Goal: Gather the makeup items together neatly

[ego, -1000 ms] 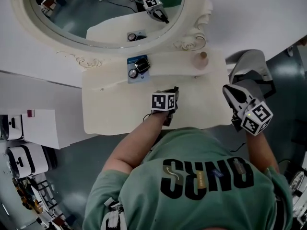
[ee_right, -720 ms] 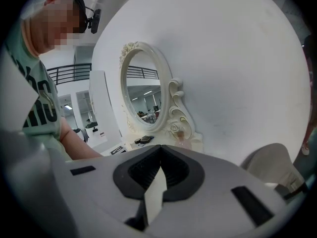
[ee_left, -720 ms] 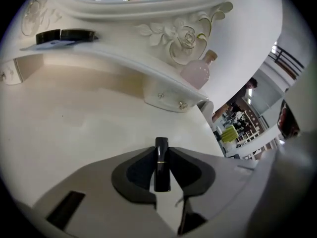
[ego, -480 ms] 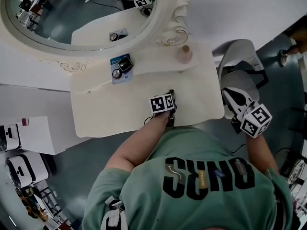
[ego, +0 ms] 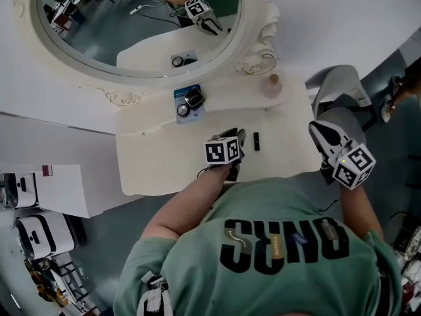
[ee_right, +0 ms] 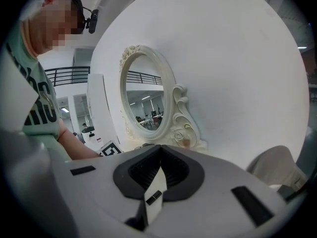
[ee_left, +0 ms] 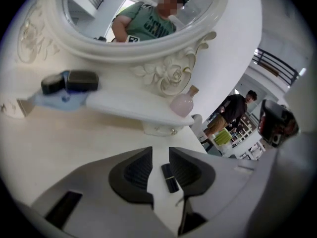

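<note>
A small black lipstick (ego: 256, 140) lies on the cream vanity table (ego: 158, 157), just right of my left gripper (ego: 240, 135). In the left gripper view the lipstick (ee_left: 170, 177) shows through the gap between the jaws of that gripper (ee_left: 161, 152), which stands open with its pads clear of the lipstick. On the raised shelf a blue card (ego: 187, 111) carries a dark compact (ego: 195, 98) and a round case (ego: 183, 110). A pink bottle (ego: 272, 84) stands at the shelf's right end. My right gripper (ego: 317, 128) hangs off the table's right edge, shut on nothing (ee_right: 159, 150).
An oval mirror (ego: 141, 25) in a carved cream frame backs the table. A grey chair (ego: 339, 87) stands to the right, under my right gripper. White machines (ego: 39, 219) sit on the floor at the left. A person (ee_left: 233, 113) stands far off.
The black lipstick now shows on the table right of my left gripper; earlier it was not visible. The left gripper stays near the front edge and the right gripper has hardly moved.
</note>
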The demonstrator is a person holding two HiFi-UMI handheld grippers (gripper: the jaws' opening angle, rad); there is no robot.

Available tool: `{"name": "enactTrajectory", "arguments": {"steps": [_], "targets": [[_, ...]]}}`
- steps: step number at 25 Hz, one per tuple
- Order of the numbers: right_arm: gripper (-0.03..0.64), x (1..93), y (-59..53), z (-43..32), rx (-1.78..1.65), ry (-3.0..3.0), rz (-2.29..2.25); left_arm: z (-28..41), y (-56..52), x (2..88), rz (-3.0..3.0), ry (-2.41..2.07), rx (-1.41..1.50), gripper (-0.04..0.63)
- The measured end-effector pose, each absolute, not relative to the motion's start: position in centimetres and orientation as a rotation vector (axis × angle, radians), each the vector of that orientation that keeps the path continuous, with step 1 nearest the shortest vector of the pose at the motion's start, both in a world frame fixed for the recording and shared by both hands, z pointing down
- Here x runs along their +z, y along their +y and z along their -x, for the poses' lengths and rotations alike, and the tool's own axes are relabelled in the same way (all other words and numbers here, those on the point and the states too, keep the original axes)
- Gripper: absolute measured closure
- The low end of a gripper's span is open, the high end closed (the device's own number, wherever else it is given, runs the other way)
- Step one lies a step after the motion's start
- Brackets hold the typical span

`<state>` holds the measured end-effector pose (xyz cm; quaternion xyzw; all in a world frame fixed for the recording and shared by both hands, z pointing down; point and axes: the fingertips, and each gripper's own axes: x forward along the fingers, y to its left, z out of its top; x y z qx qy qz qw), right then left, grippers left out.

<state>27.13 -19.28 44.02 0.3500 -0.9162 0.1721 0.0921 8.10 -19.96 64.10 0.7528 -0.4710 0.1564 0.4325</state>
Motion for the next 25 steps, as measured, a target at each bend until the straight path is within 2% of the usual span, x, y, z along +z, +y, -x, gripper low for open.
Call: {"name": "enactTrajectory", "arguments": {"steps": [4, 8, 11, 14, 17, 25], "targets": [[0.622, 43.1, -19.9, -22.3, 0.488, -2.761, -1.032, -1.8, -22.0, 60.0, -2.089, -1.200, 0.482, 0.497], [0.621, 42.4, -20.2, -17.2, 0.465, -2.778, -1.027, 3.6, -24.9, 57.0, -2.375, -1.188, 0.734, 0.497], [0.621, 42.4, -20.1, -14.5, 0.460, -2.763, -1.047, 6.4, -27.5, 56.8, -2.493, -1.111, 0.905, 0.452], [0.621, 42.4, -19.9, -13.5, 0.469, -2.729, -1.098, 7.4, -29.9, 57.8, -2.527, -0.999, 1.012, 0.360], [0.621, 42.2, -19.6, -13.4, 0.471, -2.685, -1.163, 7.3, -31.2, 60.2, -2.528, -0.855, 1.123, 0.314], [0.621, 42.6, -19.6, -14.9, 0.501, -2.606, -1.299, 6.9, -31.3, 64.2, -2.525, -0.707, 1.302, 0.287]]}}
